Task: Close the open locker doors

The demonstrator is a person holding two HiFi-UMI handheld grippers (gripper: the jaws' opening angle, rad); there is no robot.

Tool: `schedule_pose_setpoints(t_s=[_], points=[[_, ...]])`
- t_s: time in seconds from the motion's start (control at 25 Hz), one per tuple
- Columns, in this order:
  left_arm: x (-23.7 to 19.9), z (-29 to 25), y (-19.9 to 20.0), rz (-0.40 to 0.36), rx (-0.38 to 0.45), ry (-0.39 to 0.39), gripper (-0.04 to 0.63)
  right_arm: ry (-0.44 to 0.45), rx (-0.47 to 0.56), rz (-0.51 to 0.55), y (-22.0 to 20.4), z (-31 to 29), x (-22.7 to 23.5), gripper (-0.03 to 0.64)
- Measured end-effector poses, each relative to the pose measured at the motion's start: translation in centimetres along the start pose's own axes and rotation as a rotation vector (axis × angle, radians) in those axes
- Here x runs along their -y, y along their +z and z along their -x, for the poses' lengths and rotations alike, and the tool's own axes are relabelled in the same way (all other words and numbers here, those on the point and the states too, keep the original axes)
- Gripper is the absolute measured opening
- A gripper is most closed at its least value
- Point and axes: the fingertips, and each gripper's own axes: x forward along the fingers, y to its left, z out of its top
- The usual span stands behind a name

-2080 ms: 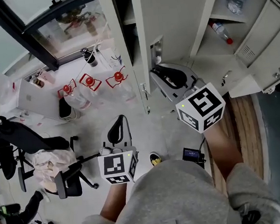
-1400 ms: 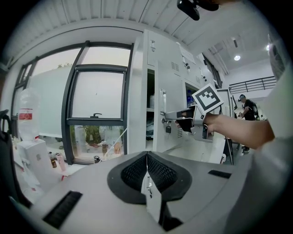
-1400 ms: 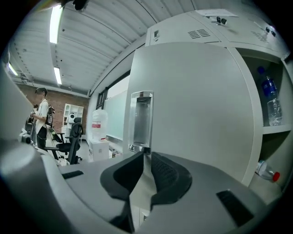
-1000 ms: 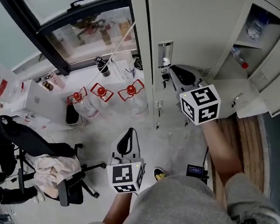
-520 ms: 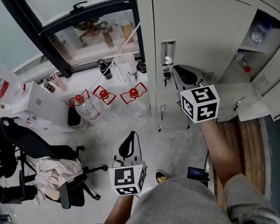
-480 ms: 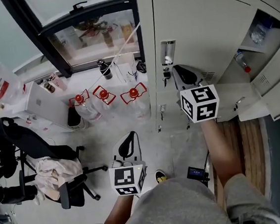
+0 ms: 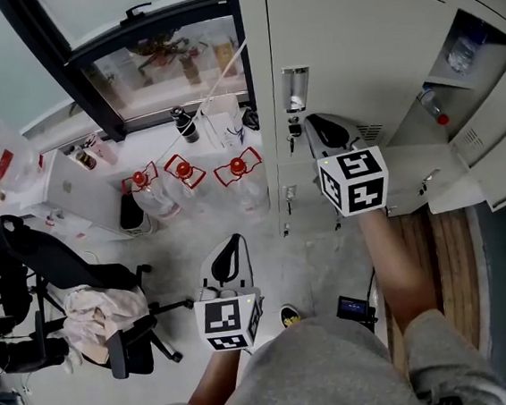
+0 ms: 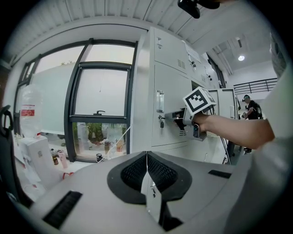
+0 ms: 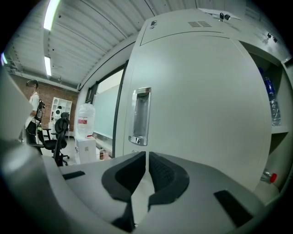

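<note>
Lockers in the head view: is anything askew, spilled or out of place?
Yes. Right of the tall door in front of the right gripper, one compartment stands open, its vented door swung outward, with a red-capped bottle and a clear bottle inside. Nothing looks spilled or damaged.

Pale speckled floor (image 7: 173, 250). Dark-framed window (image 7: 107, 10), with three red-capped water jugs (image 7: 183, 182) below it. Black office chairs (image 7: 47, 255) at left, cloth (image 7: 89, 309) draped on one. Ribbed ceiling (image 9: 91, 32) with lit strip lights (image 9: 51, 13). Brick wall (image 9: 55, 91) far back.
</note>
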Motion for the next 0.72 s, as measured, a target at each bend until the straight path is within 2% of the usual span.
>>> schedule_pose_setpoints(t_s=[0.28,0.52,0.72], points=[[1.9,-0.3,1.1,-0.006,0.042,-0.066,0.014,0.036,0.015,-0.01,0.0,4.8,-0.8,0.044],[4.2,-0.9,1.3,-0.021,0.038,-0.121,0.013,-0.016,0.053,0.041,0.9,12.2,-0.2,0.044],[6.1,-1.8,1.4,-0.033,0.037,-0.173,0.012,-0.052,0.059,0.039,-0.1,17.4,1.0,0.044]])
